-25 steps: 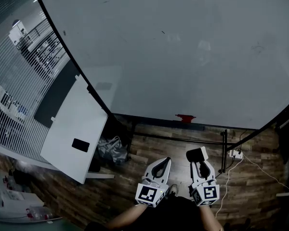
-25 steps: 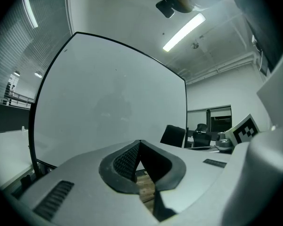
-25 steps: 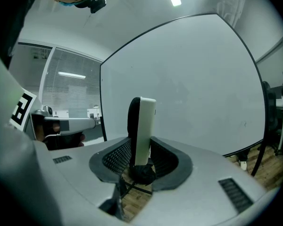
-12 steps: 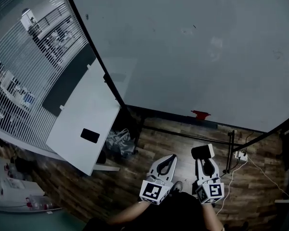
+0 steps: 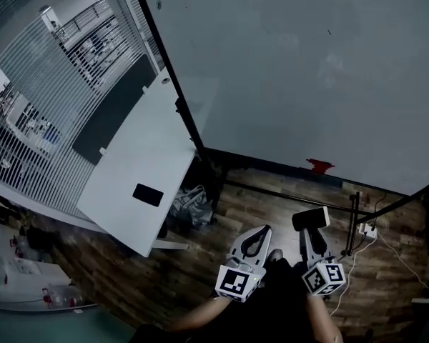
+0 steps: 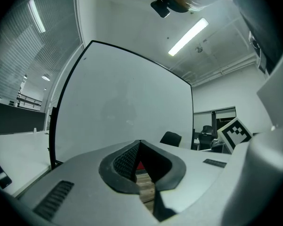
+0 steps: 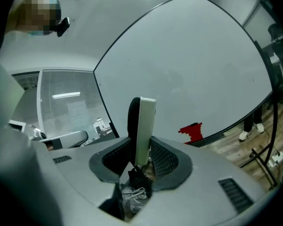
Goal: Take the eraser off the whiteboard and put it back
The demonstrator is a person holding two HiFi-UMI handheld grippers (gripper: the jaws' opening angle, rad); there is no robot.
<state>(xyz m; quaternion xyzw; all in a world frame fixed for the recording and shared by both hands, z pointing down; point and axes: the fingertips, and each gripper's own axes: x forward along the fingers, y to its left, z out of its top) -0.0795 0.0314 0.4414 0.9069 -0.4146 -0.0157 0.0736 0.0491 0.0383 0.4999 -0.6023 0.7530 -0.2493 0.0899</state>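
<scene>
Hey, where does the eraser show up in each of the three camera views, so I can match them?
Head view: the eraser sits lower right, clamped in the right gripper jaws.
Right gripper view: the eraser stands upright at centre, between the jaws.
Left gripper view: not in it.
Shared landmark: the red patch at the whiteboard bottom edge.

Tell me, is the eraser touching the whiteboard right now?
Apart. The head view shows the eraser clamped in the right gripper, with wooden floor lying between it and the lower edge of the whiteboard.
</scene>
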